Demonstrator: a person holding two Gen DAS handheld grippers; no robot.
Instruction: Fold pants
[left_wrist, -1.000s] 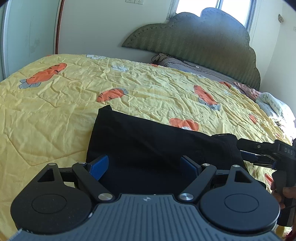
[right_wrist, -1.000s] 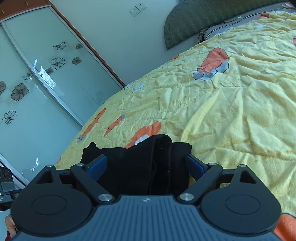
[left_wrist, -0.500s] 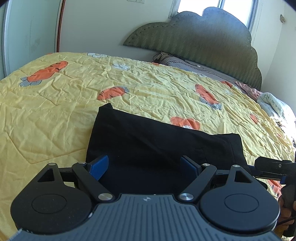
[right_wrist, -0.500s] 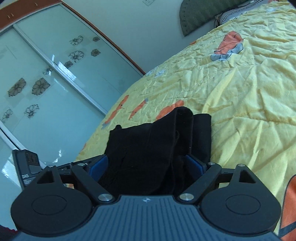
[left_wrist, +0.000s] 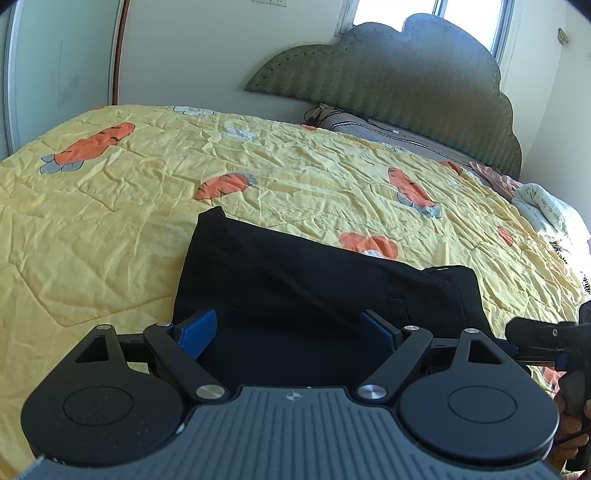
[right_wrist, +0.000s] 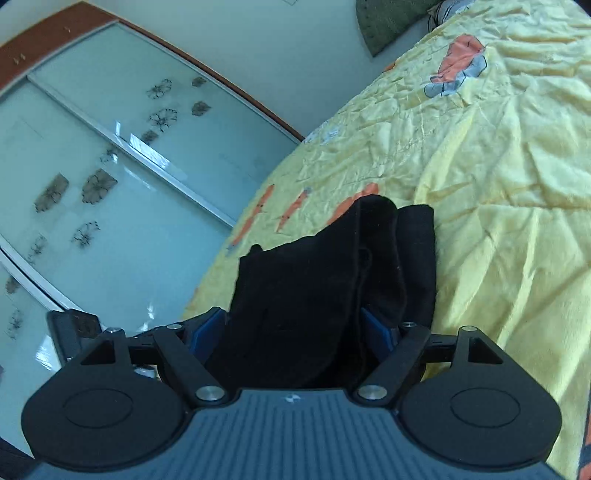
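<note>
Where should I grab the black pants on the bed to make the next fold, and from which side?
Probably take the black pants by the near edge, one gripper toward each end, coming in low from the bed's near side. They lie as a flat, already folded band across the yellow carrot-print quilt, and both the left gripper and right gripper stand open at that edge.

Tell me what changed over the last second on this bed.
The right tongs pulled back from over the black pants toward their near right edge; from their own view the folded pile now rises between the blue pads. Nothing was taken hold of or let go. The left tongs stayed open over the pants, and the yellow quilt lay unchanged.
</note>
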